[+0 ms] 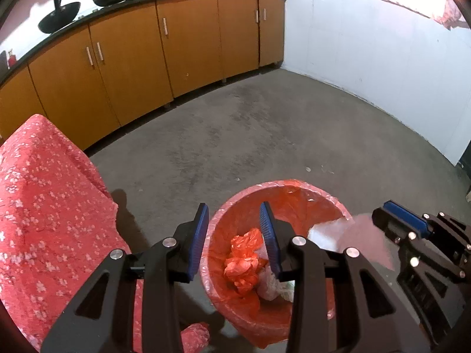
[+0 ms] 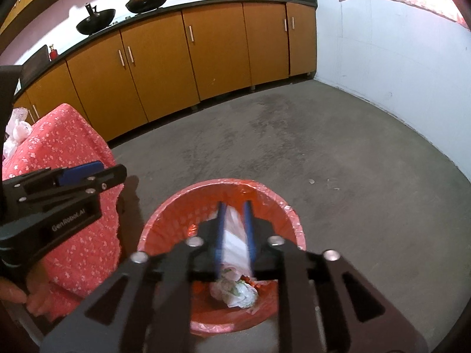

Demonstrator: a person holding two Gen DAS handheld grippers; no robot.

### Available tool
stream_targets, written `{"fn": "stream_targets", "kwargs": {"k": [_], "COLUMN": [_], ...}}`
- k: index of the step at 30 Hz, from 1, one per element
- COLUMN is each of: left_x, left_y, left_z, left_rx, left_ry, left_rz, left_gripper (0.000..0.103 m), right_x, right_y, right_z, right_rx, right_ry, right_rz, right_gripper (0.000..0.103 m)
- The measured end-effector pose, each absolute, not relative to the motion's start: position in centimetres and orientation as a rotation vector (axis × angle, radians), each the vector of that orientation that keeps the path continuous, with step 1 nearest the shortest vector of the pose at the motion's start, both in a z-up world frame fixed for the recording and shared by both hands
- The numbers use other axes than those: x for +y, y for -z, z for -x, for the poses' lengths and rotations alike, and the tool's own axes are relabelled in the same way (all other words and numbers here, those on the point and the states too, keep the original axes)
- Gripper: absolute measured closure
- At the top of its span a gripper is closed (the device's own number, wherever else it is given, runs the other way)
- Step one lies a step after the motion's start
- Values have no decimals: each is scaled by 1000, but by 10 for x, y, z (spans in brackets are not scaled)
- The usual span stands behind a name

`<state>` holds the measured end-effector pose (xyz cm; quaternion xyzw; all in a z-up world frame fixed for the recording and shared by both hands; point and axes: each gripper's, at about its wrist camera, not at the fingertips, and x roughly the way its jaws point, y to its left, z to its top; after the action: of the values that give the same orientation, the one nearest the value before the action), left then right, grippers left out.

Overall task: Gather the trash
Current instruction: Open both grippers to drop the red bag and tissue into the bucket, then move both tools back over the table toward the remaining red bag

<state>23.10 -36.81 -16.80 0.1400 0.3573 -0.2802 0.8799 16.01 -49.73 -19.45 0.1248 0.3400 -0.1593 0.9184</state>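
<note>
Hanging directly over the red-lined trash bin [image 2: 164, 220], the right gripper [image 2: 234, 229] has narrow jaws flanking a blurred white plastic bag [image 2: 235, 235]; left gripper [image 1: 234, 235] is wider, empty.

Both grippers [image 1: 234, 235] [image 2: 235, 229] are black with blue pads, silver screws, seemingly "GenRobot.AI" lettering.

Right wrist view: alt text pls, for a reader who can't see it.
The right gripper hangs over a red-lined trash bin with a blurred white plastic bag between its jaws; crumpled white trash lies inside the bin. The left gripper sits at left before a red floral cloth, with orange cabinets behind on a concrete floor.
</note>
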Motion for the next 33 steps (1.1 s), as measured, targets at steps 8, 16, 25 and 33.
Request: {"fn": "stream_targets", "kwargs": {"k": [8,16,25,33], "left_x": [-343,-282,-130,7], "left_y": [141,90,44,32], "left_z": [-239,-238,-226,-217], "left_rx": [715,651,580,524], "left_ry": [515,445,243,-24], "left_rz": [-217,-128,-53,-29], "left_gripper": [65,53,41,36], "right_x": [-491,-467,-386,-254], "right_y": [177,140,83,43], "right_z": [-158,-167,-207,-252], "right_rx": [668,625,567,557], "right_ry": [331,282,86,-188], "right_rz": [-239,-193,-158,-98], "right_gripper": [78,74,64,64]}}
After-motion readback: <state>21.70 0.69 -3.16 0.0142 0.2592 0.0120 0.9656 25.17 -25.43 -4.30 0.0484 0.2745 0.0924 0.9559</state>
